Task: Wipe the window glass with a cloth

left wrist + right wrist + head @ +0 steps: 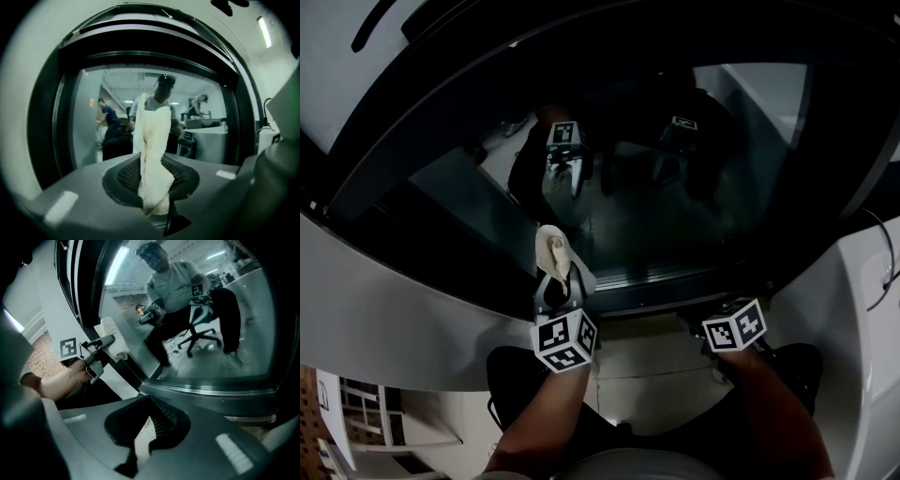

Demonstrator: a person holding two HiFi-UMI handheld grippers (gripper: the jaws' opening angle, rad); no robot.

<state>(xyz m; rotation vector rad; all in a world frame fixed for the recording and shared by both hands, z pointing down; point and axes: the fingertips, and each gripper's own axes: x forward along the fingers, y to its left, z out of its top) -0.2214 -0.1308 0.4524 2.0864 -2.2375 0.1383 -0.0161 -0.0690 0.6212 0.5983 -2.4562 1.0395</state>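
Cloth [152, 154]: pale, likely soft, light and limp; best held bunched at one end. Left gripper [153, 208] fingers clamp it, facing window glass [675, 216]. Right gripper [140, 444] fingers apart, empty.

Cloth [152, 154]: cream, bunched lengthwise, standing upright; lower end pinched in left gripper [154, 208]; top end by the glass's lower edge, contact unclear.
Glass [675, 216]: dark, reflective, black-framed.

Left gripper [152, 206] clamped on cloth [152, 145], right gripper [140, 446] slightly parted, empty, forearms [546, 412] reaching forward
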